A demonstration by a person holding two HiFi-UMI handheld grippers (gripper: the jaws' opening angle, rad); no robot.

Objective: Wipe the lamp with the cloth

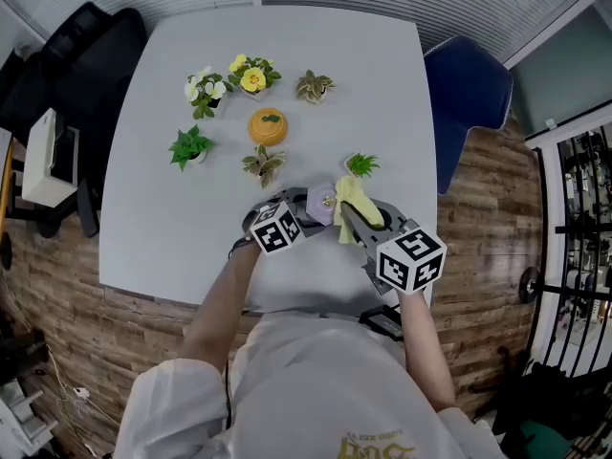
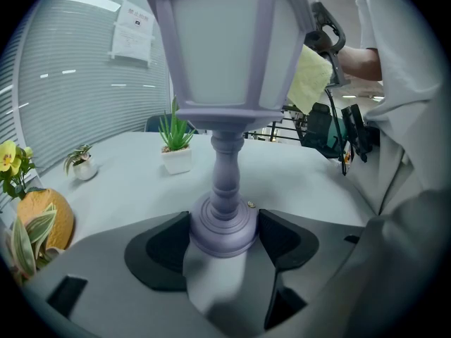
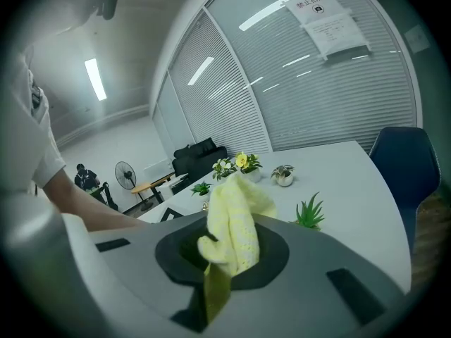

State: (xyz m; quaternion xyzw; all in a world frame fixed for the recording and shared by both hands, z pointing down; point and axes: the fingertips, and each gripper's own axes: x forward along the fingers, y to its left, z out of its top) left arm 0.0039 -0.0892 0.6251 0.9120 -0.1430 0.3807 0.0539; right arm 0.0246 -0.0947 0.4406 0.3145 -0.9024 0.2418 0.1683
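Left gripper [image 2: 224, 236] clamping lamp [image 2: 225, 55] base, right gripper [image 3: 224, 258] pinching cloth [image 3: 237, 220] (yellow), plants [image 1: 191, 147] behind

Lavender lantern-style lamp [image 2: 224, 83] stands upright on the bench [image 2: 134, 182], its round base clamped in the left gripper [image 2: 224, 239]. Yellow cloth [image 3: 236, 224], bunched up, is pinched in the right gripper [image 3: 227, 259], right against the lamp's head.

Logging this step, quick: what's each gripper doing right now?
Left gripper: shut on the base of the lamp.
Right gripper: shut on the cloth.
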